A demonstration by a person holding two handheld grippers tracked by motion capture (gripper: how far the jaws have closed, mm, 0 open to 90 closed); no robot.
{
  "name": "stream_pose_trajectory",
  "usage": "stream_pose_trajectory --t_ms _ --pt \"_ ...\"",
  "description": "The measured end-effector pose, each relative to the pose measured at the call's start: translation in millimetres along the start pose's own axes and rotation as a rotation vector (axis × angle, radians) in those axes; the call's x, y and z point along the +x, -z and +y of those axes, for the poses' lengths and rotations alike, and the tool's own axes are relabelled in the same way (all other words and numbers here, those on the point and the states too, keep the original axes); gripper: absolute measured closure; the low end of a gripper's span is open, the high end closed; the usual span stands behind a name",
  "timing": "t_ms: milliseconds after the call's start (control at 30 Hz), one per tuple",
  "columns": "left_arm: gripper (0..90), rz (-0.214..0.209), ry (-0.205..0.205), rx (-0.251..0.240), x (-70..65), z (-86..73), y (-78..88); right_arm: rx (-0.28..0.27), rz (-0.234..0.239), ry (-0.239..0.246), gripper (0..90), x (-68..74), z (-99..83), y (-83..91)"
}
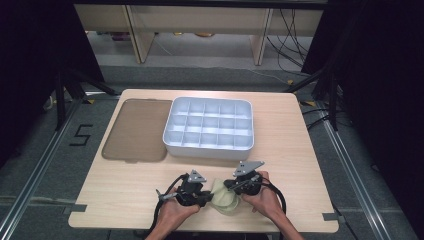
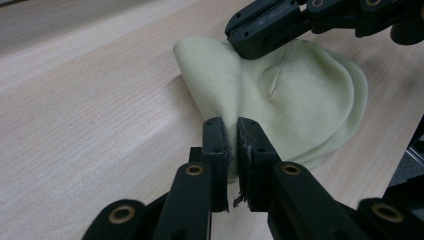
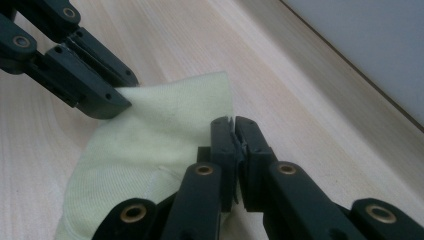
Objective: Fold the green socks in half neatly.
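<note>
Pale-green cloth [image 2: 300, 100] pinched by both left gripper [image 2: 230, 131] and right gripper [image 3: 234, 127], its folds probably hiding layers

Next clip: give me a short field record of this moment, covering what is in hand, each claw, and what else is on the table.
item in hand: pale yellow-green cloth, folded, near the table's front edge
left claw: shut on one edge of the cloth
right claw: shut on another edge of the cloth
surface: light wooden table
behind the cloth: white compartment tray, compartments look empty
left of the tray: brownish translucent lid, lying flat
</note>
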State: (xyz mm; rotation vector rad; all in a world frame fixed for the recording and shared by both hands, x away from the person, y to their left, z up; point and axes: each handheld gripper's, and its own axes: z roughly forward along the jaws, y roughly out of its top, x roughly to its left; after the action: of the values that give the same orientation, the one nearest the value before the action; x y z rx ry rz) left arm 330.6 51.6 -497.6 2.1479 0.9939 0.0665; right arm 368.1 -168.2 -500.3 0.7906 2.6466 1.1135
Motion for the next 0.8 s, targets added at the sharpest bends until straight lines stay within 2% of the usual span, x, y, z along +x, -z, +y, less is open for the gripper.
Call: stream_pose_trajectory --t_ms 133,200,300,433,500,533,700,767,800 --pt "82.7 0.002 -0.013 0.001 3.0 0.2 0.7 -0.010 0.008 0.011 87.2 1.7 2.2 6.5" --pt "82.6 0.012 -0.022 0.005 4.7 1.1 2.2 -0.039 0.027 0.026 87.2 8.6 4.1 13.8" --pt "82.6 0.021 -0.016 -0.003 4.9 1.6 3.3 -0.051 0.047 0.025 87.2 14.3 3.2 15.5" --pt "82.6 0.032 -0.028 -0.003 7.1 2.6 7.2 -0.062 0.077 0.019 87.1 20.1 1.7 15.3" --pt "82.6 0.036 -0.016 -0.009 7.2 2.7 7.8 -0.057 0.089 0.021 87.1 22.2 1.8 15.8" --pt "82.6 0.037 -0.020 -0.003 8.1 2.8 8.6 -0.056 0.096 0.014 87.1 25.7 1.7 14.5" --pt "82.5 0.039 -0.006 -0.009 9.6 2.0 9.3 -0.046 0.122 0.034 87.1 32.8 1.9 5.8" --pt "82.5 0.039 0.011 -0.022 8.9 1.5 8.4 -0.040 0.135 0.048 87.0 38.3 3.4 -0.1" --pt "82.5 0.041 0.008 -0.019 9.2 1.6 8.5 -0.038 0.141 0.062 87.0 39.2 3.9 -2.3"
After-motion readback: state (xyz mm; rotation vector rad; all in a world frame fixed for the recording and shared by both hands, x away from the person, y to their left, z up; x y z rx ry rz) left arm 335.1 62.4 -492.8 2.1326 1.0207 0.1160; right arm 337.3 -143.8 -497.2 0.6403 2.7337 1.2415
